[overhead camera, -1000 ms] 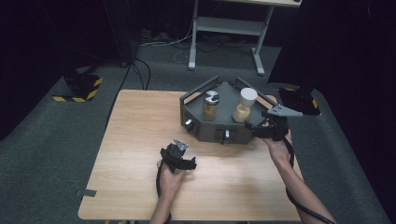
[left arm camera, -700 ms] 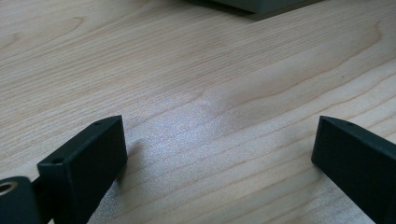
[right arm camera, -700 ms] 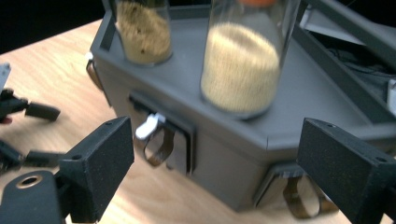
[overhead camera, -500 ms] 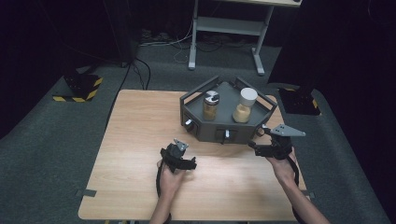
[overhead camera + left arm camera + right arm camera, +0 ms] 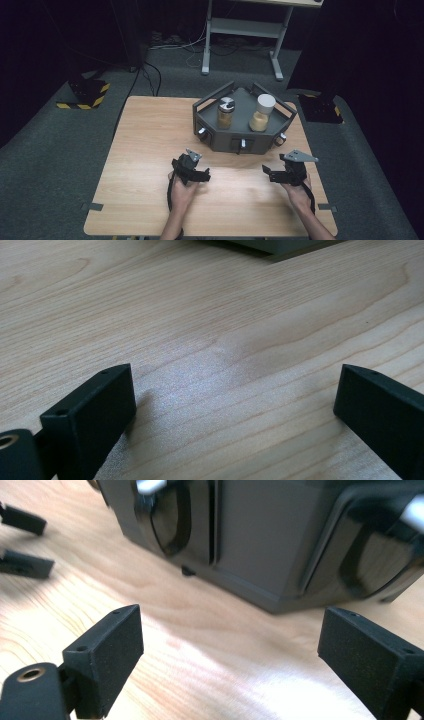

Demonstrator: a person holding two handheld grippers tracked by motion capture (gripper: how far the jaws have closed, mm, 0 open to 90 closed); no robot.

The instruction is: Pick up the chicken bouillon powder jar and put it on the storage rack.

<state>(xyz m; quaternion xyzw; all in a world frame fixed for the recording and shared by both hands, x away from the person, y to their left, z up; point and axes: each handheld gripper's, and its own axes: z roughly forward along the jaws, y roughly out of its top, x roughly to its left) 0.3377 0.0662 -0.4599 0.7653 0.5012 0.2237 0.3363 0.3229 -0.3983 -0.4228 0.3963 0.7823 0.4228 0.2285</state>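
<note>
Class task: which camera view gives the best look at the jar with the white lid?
The high view: the jar with the white lid stands whole in the grey tray. The right gripper view catches the tray's wall; the left gripper view, a corner.

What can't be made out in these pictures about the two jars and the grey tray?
- Jar contents: high view, dark-lidded jar and white-lidded jar too small to identify.
- Tray knobs: too small in high view; blurred, cut off by the top edge in right gripper view.
- Tray's top: beyond the right gripper view's top edge.
</note>
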